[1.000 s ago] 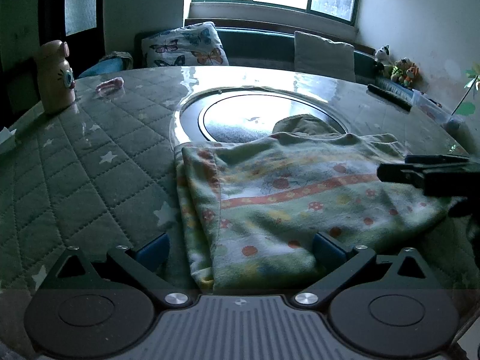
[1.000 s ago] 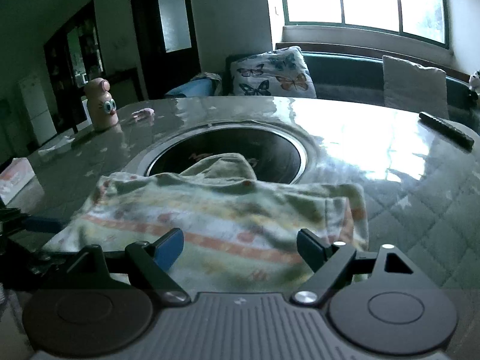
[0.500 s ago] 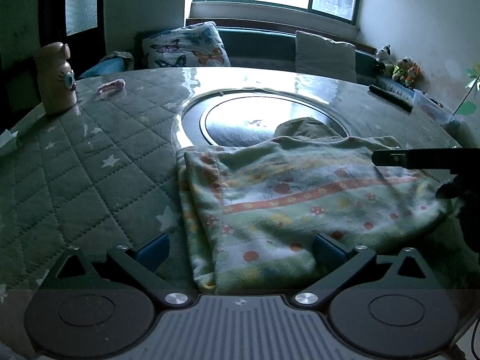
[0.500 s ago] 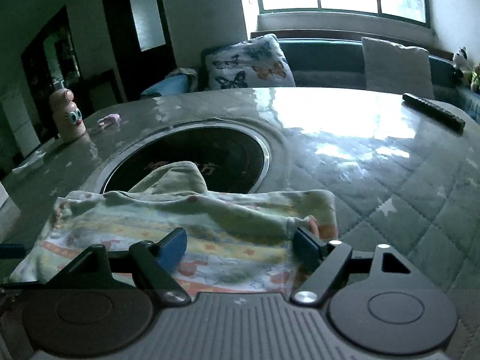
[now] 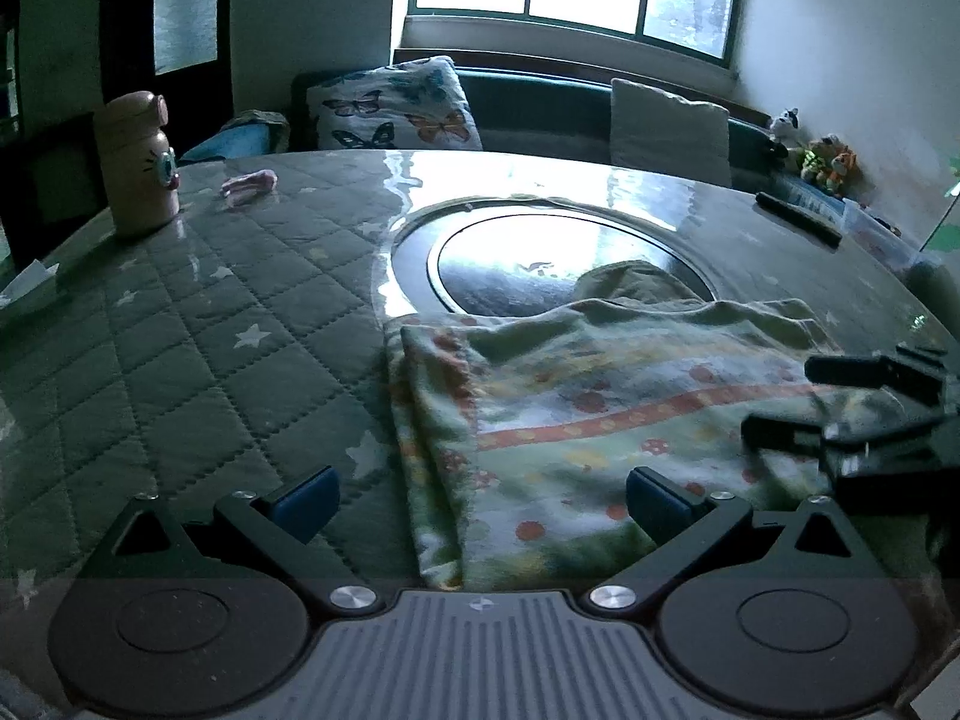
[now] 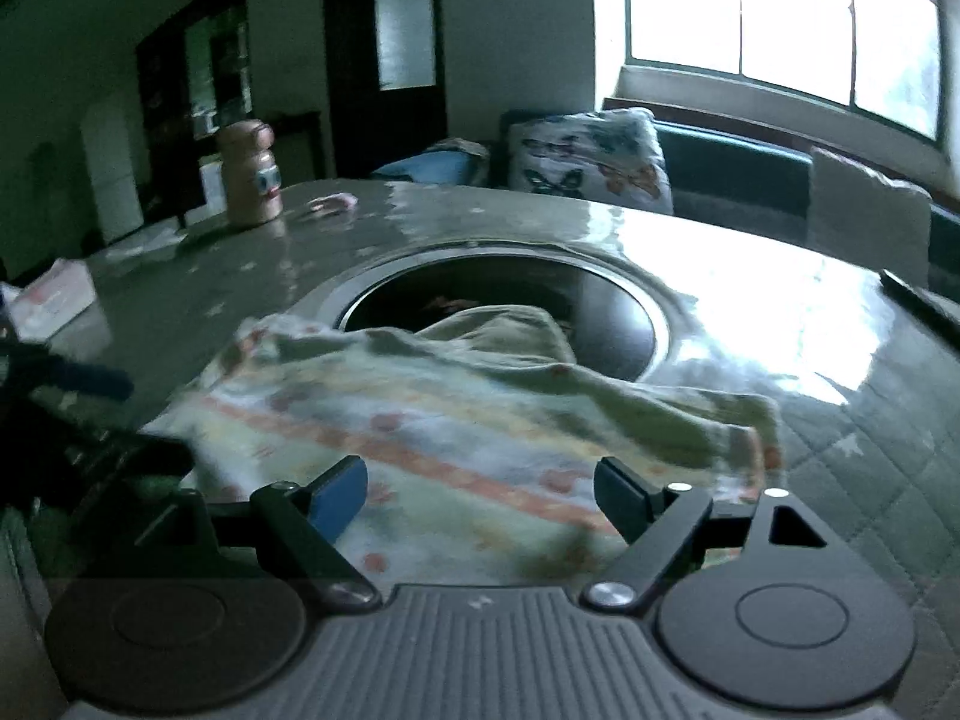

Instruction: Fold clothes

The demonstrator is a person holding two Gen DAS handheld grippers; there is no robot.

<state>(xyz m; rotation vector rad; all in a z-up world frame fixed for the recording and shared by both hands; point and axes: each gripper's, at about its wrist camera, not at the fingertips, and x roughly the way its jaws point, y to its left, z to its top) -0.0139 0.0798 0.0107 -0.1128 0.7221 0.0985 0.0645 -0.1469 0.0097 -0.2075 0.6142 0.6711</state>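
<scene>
A green garment [image 5: 600, 420] with orange stripes and spots lies folded on the quilted table cover [image 5: 180, 360], with a sleeve bunched at its far edge. My left gripper [image 5: 480, 501] stands open over the garment's near left corner, its left finger above bare quilt. My right gripper [image 6: 480, 495] hovers over the garment [image 6: 456, 420] near its right end. Its jaws are opening, and the cloth lies beneath them, not pressed by the pads. Each gripper shows in the other's view: the right gripper [image 5: 804, 399] at the right edge, the left gripper [image 6: 114, 417] at the left edge.
A dark round inset [image 5: 540, 252] sits in the table's middle, just behind the garment. A pink cat-face bottle [image 5: 138, 162] and a small pink object [image 5: 249, 186] stand far left. A black remote [image 5: 798, 219] lies far right. A tissue pack [image 6: 54, 297] is at the left edge.
The right gripper swung right toward the garment's end, then back left, rolling as it went; its view is now blurred. The left gripper and the garment stayed put.
</scene>
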